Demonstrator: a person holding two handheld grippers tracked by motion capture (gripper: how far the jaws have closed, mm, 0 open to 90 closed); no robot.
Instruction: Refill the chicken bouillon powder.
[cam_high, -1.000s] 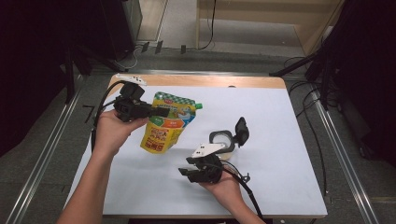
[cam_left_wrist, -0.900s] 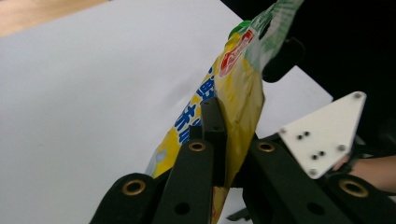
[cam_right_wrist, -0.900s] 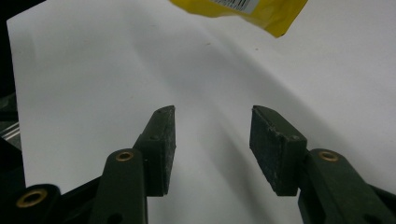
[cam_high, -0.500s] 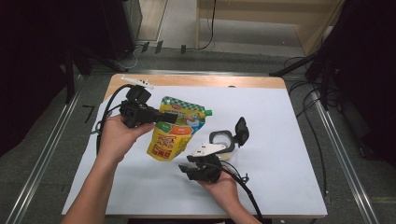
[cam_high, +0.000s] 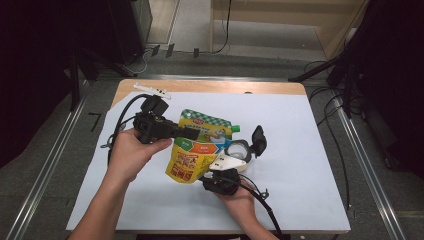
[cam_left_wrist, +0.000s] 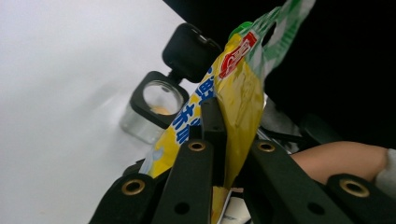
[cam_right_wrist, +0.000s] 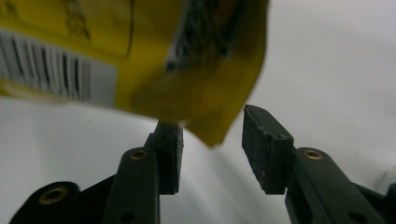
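Two hand-held grippers are working over the white surface (cam_high: 310, 150). The left hand-held gripper (cam_high: 192, 133) is pinching a yellow pouch (cam_high: 196, 152) in the air, just beside a clear jar (cam_high: 237, 151) with its black lid (cam_high: 258, 140) flipped open. The right hand-held gripper (cam_right_wrist: 212, 149) has just been closing, its jaws standing apart beneath the pouch's lower corner, not pressing it.
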